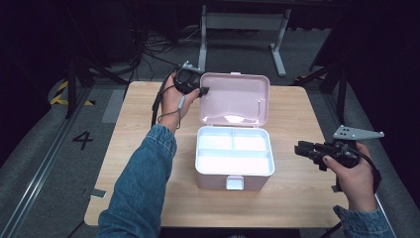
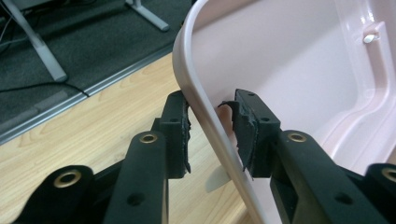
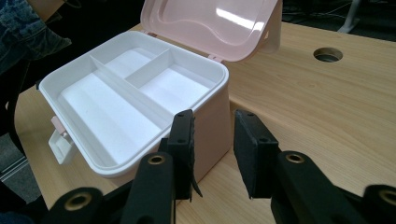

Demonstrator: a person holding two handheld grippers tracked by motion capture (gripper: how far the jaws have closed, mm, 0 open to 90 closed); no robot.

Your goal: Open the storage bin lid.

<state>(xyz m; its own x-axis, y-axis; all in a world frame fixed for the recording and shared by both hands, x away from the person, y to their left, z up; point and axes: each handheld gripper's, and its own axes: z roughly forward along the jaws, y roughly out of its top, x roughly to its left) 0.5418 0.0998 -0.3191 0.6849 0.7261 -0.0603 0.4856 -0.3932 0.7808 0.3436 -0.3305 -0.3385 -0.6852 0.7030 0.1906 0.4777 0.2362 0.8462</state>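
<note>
A pink storage box (image 1: 214, 181) stands in the middle of the table with its lid (image 1: 235, 96) raised at the back. A white divided tray (image 1: 233, 153) with nothing in its compartments sits inside. My left gripper (image 1: 200, 90) is at the lid's left edge. In the left gripper view the jaws (image 2: 212, 100) straddle the lid's rim (image 2: 198, 100); the left pad is against it and a small gap remains at the right pad. My right gripper (image 1: 298, 148) hovers to the right of the box, open, with nothing between its jaws (image 3: 214, 116), pointing at the box's corner (image 3: 219, 100).
The wooden table (image 1: 138, 114) has a round cable hole (image 3: 328, 54) behind the box. The box's front latch (image 1: 234, 183) hangs loose. A grey desk frame (image 1: 242, 22) stands on the floor beyond the table's far edge. A "4" (image 1: 82, 139) marks the floor at left.
</note>
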